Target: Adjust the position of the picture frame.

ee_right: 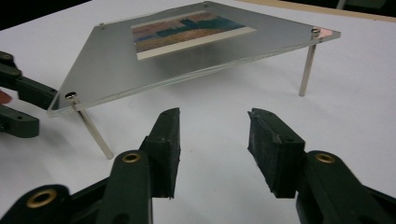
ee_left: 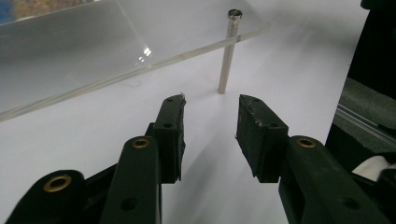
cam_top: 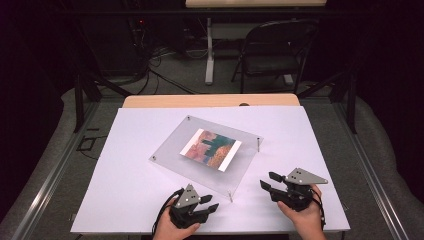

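A clear acrylic frame (cam_top: 200, 157) holding a colourful picture (cam_top: 210, 148) stands on thin metal legs in the middle of the white table (cam_top: 120, 170). My left gripper (cam_top: 211, 202) lies at the table's near edge, just short of the frame's near corner leg (cam_top: 230, 195). It is open with nothing between its jaws. In the left gripper view the left gripper (ee_left: 210, 126) points at that leg (ee_left: 228, 56), a short way off. My right gripper (cam_top: 267, 181) sits to the right of the frame, open and empty. The right gripper view has the right gripper (ee_right: 214, 144) facing under the frame (ee_right: 107, 70), between two legs.
A wooden table edge (cam_top: 210, 100) shows beyond the white surface. A black folding chair (cam_top: 275, 50) and cables (cam_top: 150, 65) are on the floor behind. Metal rails (cam_top: 50, 175) run along both sides of the table.
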